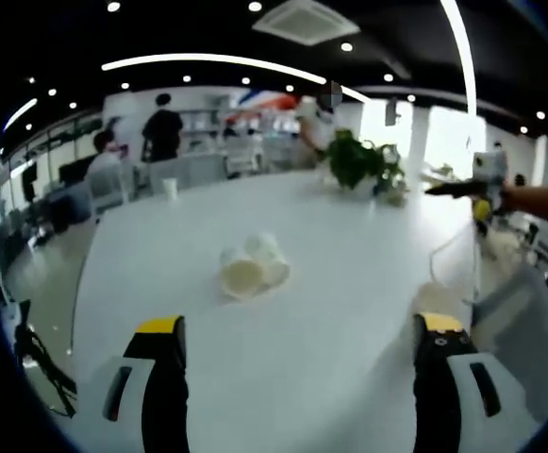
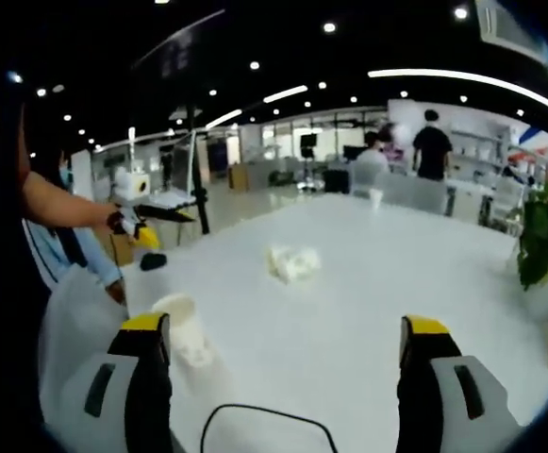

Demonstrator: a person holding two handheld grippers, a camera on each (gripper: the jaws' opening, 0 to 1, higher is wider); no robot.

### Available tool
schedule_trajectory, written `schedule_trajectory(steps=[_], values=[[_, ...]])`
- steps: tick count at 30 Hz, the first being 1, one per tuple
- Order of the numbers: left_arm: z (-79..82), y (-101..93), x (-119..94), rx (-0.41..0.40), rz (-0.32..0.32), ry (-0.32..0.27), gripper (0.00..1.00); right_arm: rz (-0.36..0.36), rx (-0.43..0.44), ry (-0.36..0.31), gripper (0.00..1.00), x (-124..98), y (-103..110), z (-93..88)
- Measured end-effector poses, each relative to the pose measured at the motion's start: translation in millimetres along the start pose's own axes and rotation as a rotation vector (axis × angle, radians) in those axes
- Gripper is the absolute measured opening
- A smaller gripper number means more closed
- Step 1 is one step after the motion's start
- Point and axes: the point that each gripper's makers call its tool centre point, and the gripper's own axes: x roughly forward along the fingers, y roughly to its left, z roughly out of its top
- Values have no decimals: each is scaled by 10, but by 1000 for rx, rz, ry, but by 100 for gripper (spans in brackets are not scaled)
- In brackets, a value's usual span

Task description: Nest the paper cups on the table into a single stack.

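We find the stacking not begun. Loose paper cups [image 1: 251,269] lie tipped mid-bench [image 1: 349,311]; another cup [image 2: 184,326] lies just beside our right claw [image 2: 283,354]. Left claw [image 1: 297,354] and right claw both stand wide apart, holding nothing.

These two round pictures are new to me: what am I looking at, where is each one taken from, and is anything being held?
A person holds a two-jaw claw in each hand, and each carries a fisheye camera looking forward along its jaws. In the left gripper view, the left claw stands open and empty over a white table; a small cluster of paper cups lies on its side further ahead, with a potted plant behind. In the right gripper view, the right claw is also open and empty; the same cups lie ahead, and one more paper cup sits near its left jaw. Nothing is held.
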Motion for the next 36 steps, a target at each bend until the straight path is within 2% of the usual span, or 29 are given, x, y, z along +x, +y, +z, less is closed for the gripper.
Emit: schedule_trajectory(steps=[9,12,25,31,36], values=[[180,78,296,11,-13,13,98,-8,18,-6,100,-7,28,-40],[178,76,414,-11,-21,68,98,-12,27,-12,100,-17,32,-44],[382,-63,861,-39,-62,139,98,-23,54,-4,100,-86,10,-151],[581,-134,1063,-66,-98,170,98,-26,63,-2,100,-87,-3,-175],[691,-61,1257,-63,-88,217,98,-25,71,-6,100,-75,-5,-174]])
